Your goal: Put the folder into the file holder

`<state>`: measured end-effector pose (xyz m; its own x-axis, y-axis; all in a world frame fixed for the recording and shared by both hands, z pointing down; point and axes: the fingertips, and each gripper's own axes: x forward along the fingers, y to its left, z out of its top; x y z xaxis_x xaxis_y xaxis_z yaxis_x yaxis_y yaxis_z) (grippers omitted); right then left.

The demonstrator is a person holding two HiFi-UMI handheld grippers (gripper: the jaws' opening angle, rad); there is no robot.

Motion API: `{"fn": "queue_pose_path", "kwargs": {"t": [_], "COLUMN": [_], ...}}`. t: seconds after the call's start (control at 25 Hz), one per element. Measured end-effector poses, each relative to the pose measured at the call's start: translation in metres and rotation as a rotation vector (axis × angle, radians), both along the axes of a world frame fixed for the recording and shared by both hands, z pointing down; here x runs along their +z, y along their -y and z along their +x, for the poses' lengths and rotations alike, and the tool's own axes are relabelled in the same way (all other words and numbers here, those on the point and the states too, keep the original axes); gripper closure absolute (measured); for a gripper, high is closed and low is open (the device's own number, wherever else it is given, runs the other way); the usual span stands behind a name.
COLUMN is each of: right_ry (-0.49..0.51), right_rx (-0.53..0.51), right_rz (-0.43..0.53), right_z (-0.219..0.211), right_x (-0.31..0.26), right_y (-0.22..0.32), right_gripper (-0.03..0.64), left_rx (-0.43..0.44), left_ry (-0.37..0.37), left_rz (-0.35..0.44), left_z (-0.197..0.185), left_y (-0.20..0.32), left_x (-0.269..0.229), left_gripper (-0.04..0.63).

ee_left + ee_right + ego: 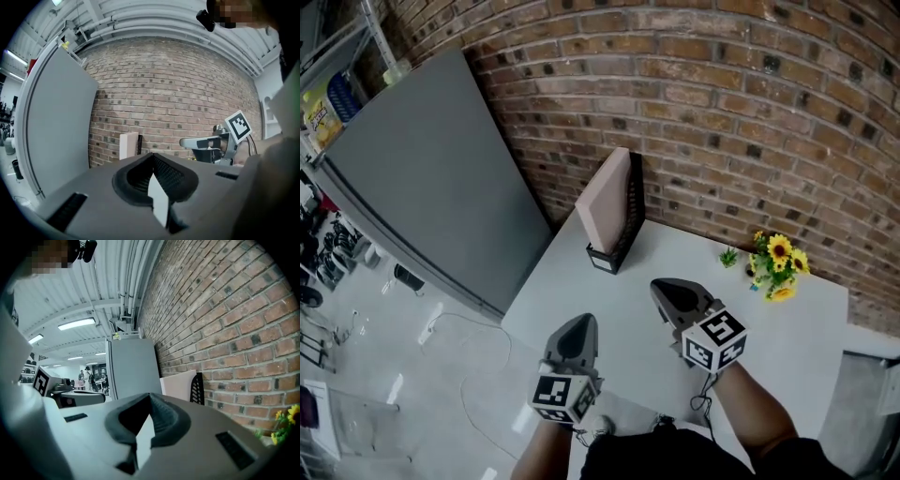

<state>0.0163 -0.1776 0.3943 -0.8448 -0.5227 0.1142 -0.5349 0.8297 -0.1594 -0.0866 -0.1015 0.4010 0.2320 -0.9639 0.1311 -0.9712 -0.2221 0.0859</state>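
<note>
Brick wall (722, 94), top of frame: red-brown, pale mortar lines. Panel (422, 187), upper left: flat grey. Table (806, 328): off-white. Folder (605, 211): pale pink. File holder (626, 225): black mesh. Flowers (776, 262), right: yellow, green leaves. Left gripper (583, 321), right gripper (662, 286): dark grey, black-and-white square markers.

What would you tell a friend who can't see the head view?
A pink folder stands in a black file holder at the white table's far corner, by a brick wall. Nearer, the left gripper and right gripper are shut and empty. Yellow flowers sit at right.
</note>
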Motion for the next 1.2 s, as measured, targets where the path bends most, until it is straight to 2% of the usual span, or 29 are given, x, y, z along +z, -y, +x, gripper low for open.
{"fn": "queue_pose_path", "kwargs": {"t": [0.64, 0.88, 1.2], "right_ry": [-0.053, -0.047, -0.007], "right_rx": [0.235, 0.317, 0.375], "right_rz": [-0.007, 0.026, 0.063], "right_z": [-0.042, -0.035, -0.025], "right_x": [0.006, -0.006, -0.018], "right_y": [-0.075, -0.107, -0.145], "right_gripper": [0.614, 0.614, 0.614], "left_rx": [0.206, 0.278, 0.349], "left_ry": [-0.144, -0.142, -0.097], "left_rz": [-0.008, 0.003, 0.024], "left_z": [-0.06, -0.057, -0.046], "left_y": [-0.038, -0.055, -0.088], "left_x": [0.0, -0.008, -0.021], "left_gripper": [0.589, 0.589, 0.588]}}
